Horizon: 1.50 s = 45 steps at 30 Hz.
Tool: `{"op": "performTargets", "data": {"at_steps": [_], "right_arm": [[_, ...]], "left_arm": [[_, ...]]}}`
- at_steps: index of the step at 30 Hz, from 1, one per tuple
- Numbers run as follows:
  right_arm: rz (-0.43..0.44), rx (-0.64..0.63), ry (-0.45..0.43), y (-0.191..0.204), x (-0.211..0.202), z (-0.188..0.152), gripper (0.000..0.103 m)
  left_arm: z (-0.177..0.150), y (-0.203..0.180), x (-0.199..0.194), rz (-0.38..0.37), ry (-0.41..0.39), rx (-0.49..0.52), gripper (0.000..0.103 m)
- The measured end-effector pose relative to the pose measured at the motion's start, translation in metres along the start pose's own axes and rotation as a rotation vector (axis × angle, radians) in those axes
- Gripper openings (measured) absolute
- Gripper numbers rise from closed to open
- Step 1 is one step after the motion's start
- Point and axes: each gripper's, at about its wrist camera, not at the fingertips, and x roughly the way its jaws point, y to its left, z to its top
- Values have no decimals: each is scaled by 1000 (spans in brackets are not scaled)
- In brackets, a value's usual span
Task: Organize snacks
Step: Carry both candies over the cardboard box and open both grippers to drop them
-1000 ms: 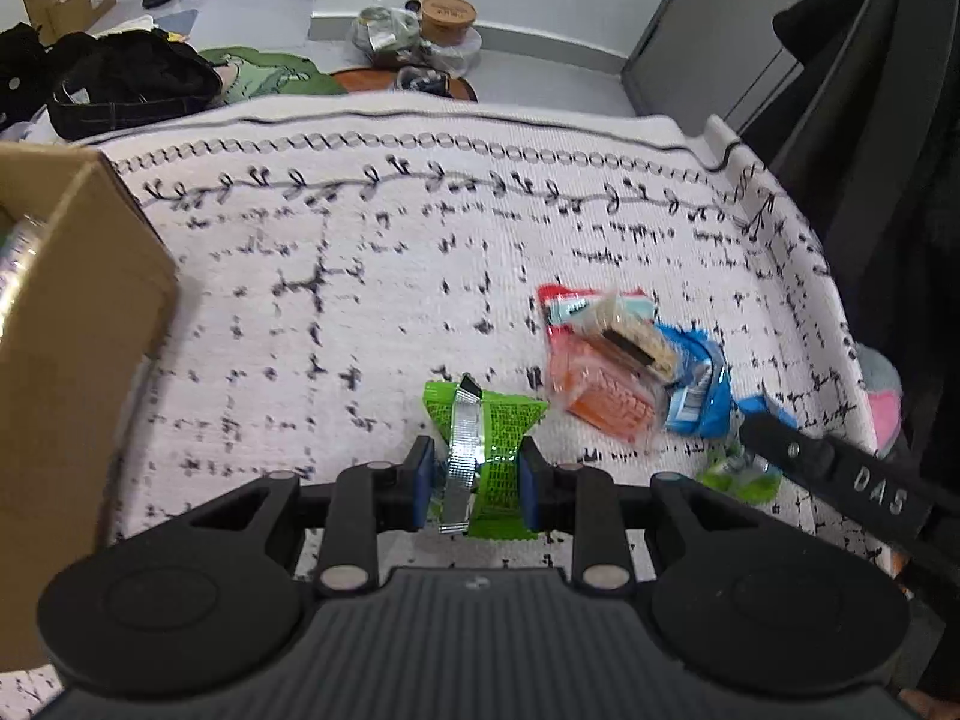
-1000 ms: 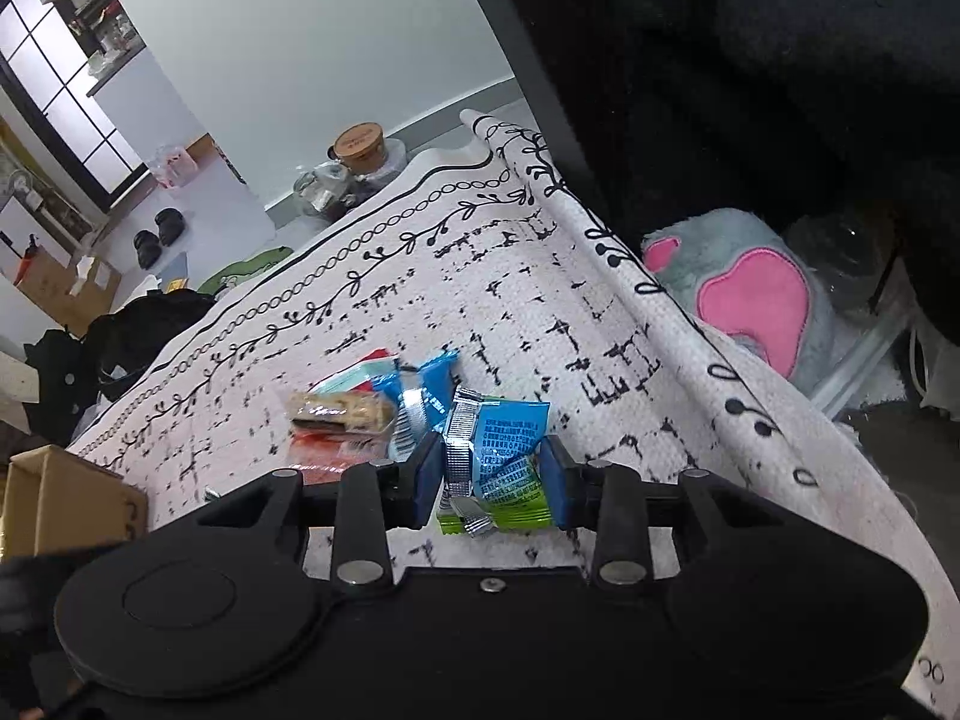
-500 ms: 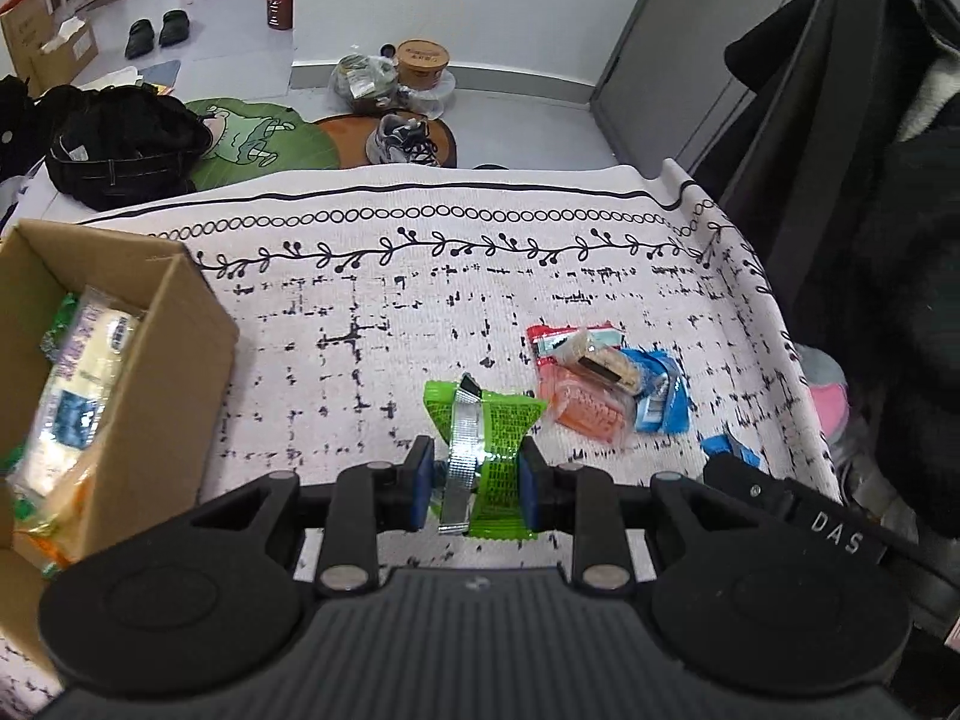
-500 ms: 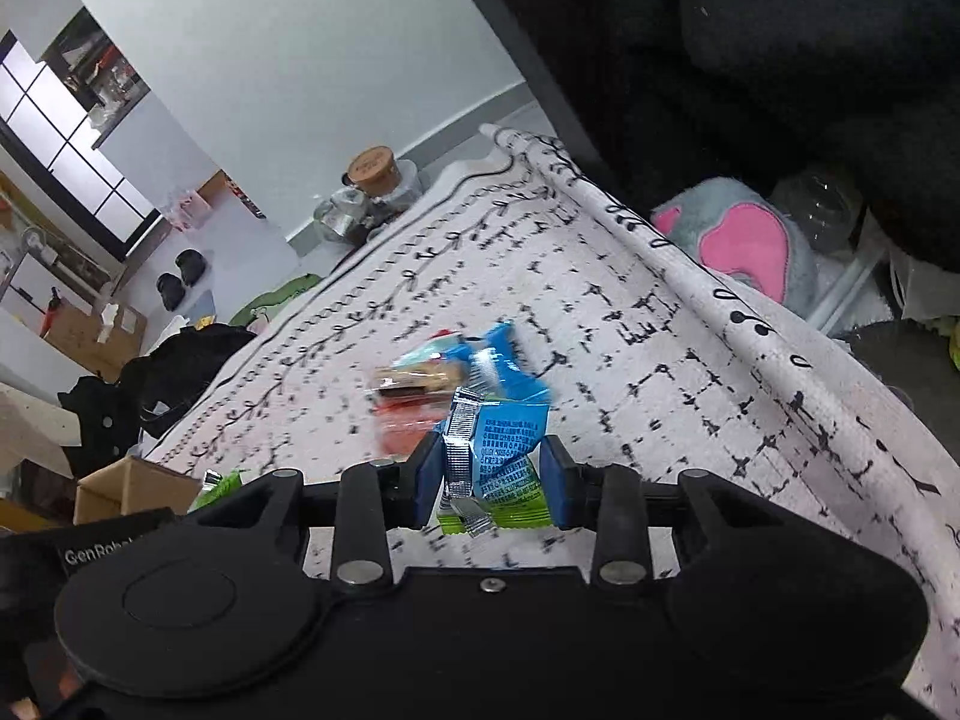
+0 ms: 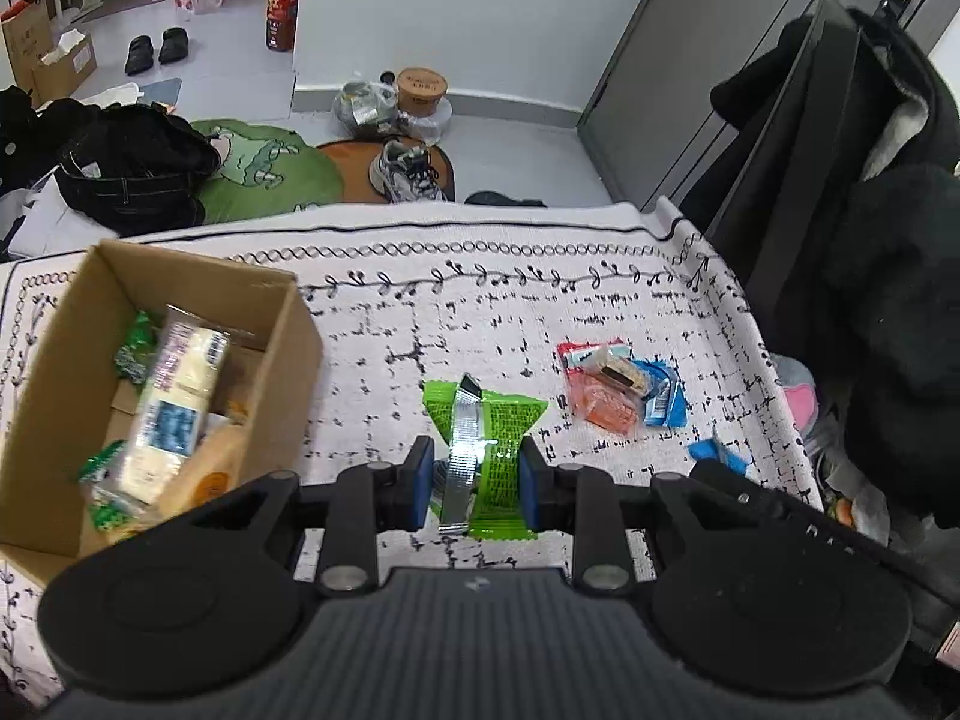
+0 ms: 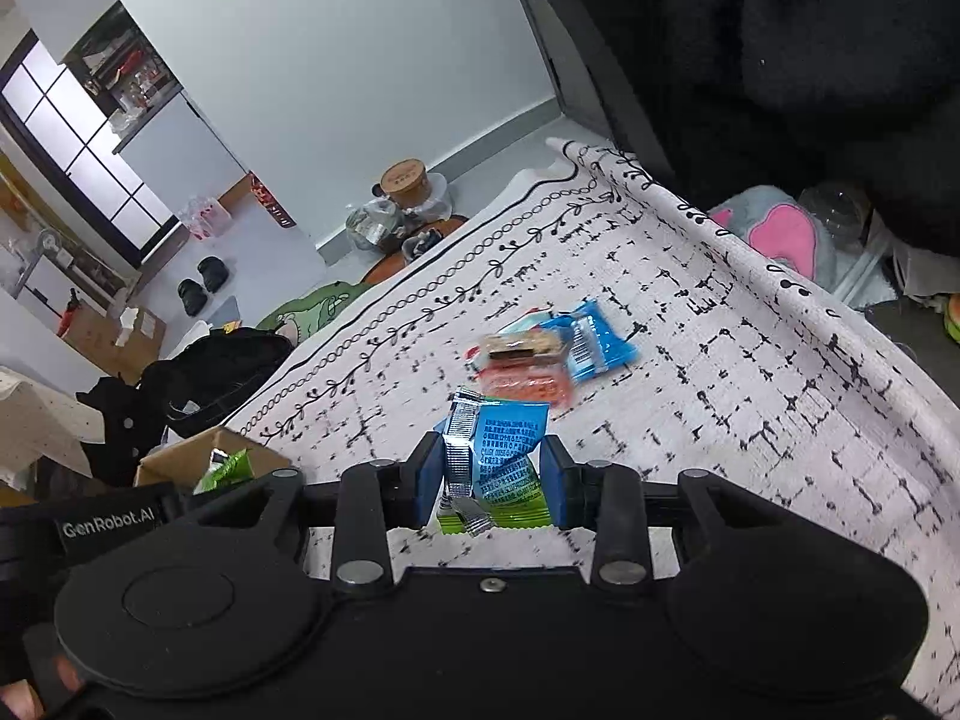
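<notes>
White patterned cloth w/ cardboard box at left; left gripper clamped on green snack pack above cloth, right gripper clamped on blue snack pack, loose snack pile ahead.

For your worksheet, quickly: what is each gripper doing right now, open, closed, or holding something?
Left gripper: closed on the green snack packet.
Right gripper: closed on the blue snack packet.
</notes>
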Motion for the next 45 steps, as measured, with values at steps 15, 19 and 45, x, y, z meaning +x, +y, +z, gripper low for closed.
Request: {"op": "performTargets", "data": {"at_steps": [15, 19, 45], "right_arm": [[-12, -21, -74, 63, -39, -28, 34], [-6, -53, -85, 80, -44, -34, 34], [58, -126, -45, 168, -13, -51, 34]], "left_arm": [[1, 55, -49, -83, -37, -1, 27], [3, 72, -60, -98, -47, -4, 27], [24, 178, -56, -55, -12, -101, 28]]}}
